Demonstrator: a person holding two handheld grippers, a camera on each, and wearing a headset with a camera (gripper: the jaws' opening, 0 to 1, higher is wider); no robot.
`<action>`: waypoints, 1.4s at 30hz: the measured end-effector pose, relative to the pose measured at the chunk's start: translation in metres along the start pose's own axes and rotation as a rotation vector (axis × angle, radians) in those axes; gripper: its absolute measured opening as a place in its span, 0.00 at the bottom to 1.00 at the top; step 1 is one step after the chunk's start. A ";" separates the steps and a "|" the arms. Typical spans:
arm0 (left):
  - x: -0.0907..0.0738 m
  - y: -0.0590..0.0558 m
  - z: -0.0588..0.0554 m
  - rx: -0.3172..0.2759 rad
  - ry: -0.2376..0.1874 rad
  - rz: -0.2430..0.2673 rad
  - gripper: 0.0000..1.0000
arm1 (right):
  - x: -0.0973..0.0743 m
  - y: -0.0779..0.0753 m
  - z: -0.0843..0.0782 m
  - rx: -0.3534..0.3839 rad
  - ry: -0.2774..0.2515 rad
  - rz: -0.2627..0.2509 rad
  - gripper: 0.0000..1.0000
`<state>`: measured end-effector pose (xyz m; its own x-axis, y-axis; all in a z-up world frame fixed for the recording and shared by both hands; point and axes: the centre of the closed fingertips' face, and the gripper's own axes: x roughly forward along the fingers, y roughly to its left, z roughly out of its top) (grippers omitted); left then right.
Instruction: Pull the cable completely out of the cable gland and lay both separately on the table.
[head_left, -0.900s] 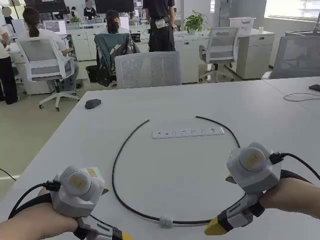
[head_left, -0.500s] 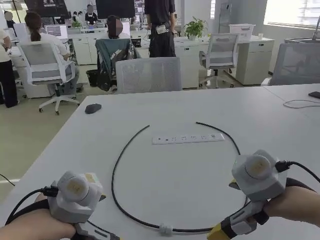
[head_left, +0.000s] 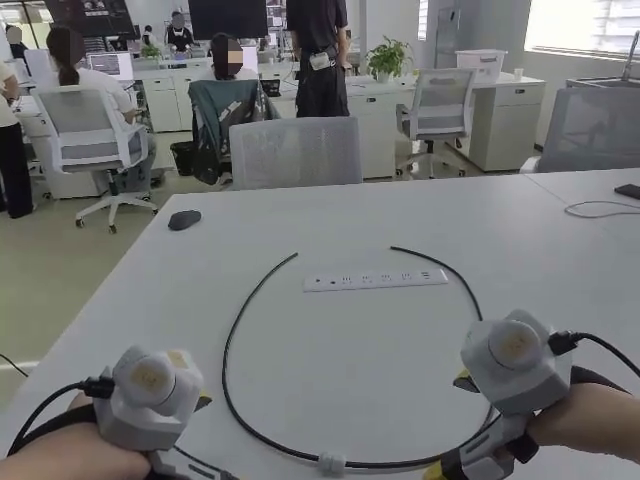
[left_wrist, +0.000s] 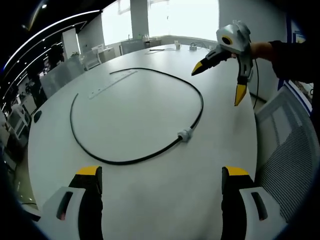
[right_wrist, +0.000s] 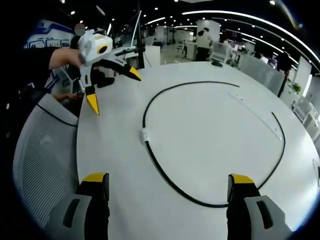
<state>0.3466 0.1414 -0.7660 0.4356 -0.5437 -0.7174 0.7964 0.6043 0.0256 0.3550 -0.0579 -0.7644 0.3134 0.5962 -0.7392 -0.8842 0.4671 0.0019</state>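
Left gripper view: approach step; left hand-held gripper (left_wrist: 162, 172) and right hand-held gripper (left_wrist: 217, 87) wide, empty; next, clamp cable gland (left_wrist: 185, 135) and cable (left_wrist: 125, 161)

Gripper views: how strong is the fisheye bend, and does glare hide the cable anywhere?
Left gripper view: table edge bows strongly, windows blown out white, cable sharp. Right gripper view: same bowing, ceiling lights streak, cable clear. Head view: straight lines, even light, no glare on the cable.
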 end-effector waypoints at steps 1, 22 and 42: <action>0.000 0.000 0.000 0.000 0.000 -0.001 1.00 | 0.000 0.000 0.001 0.002 -0.003 0.001 1.00; 0.007 0.006 0.000 -0.034 -0.009 -0.013 0.99 | 0.008 -0.003 0.010 0.028 -0.037 0.028 0.98; 0.023 0.017 -0.006 -0.033 -0.004 0.002 0.99 | 0.027 -0.008 0.019 0.011 -0.034 0.029 0.94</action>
<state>0.3676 0.1429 -0.7861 0.4388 -0.5451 -0.7143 0.7812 0.6243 0.0035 0.3769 -0.0333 -0.7717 0.2991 0.6316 -0.7152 -0.8894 0.4562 0.0309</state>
